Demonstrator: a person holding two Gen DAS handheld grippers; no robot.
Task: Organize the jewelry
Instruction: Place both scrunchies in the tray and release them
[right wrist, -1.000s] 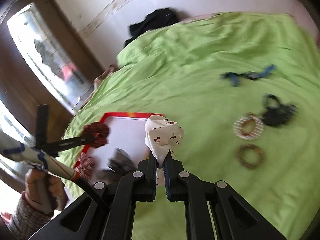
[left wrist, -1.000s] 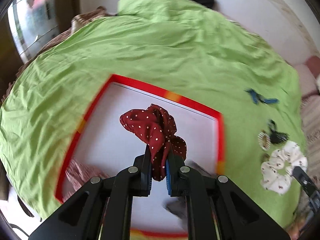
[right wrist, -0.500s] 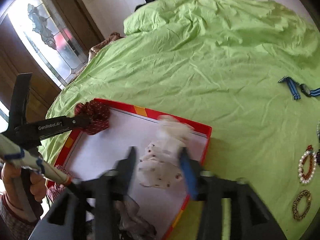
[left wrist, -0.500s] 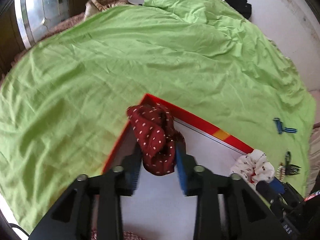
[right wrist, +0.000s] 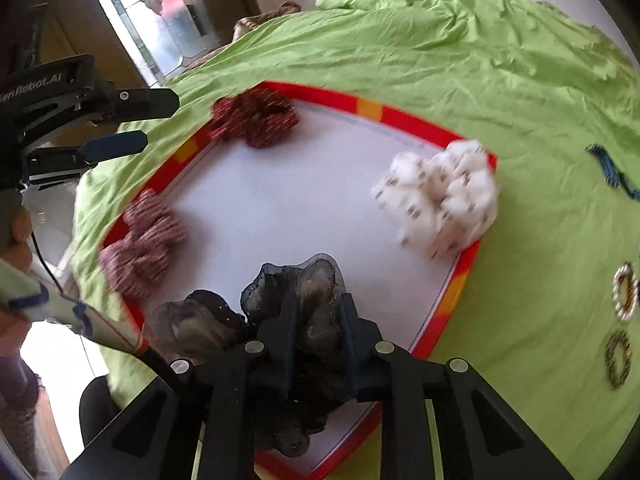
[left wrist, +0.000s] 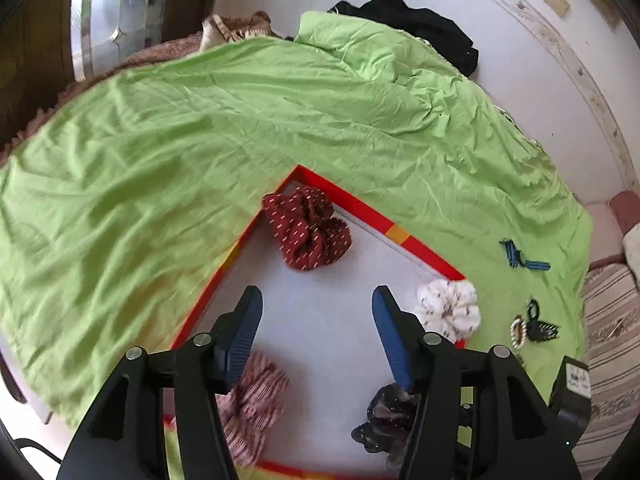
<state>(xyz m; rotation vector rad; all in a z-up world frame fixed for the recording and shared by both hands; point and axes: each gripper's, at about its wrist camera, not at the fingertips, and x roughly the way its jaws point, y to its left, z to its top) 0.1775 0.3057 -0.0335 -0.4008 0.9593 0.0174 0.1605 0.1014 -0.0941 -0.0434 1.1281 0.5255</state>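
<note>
Two grippers hover over the tray: left gripper spread wide behind the red scrunchie, right gripper half-spread astride the black scrunchie.

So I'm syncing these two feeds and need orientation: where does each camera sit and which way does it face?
Left wrist: on the left gripper, looking down at the red-rimmed tray; its open fingers show.
Right wrist: on the right gripper, facing the tray across the dark scrunchie between its fingers; the left gripper shows too.
Both share the maroon scrunchie and white scrunchie.

Green bed: red-rimmed tray, bracelets
</note>
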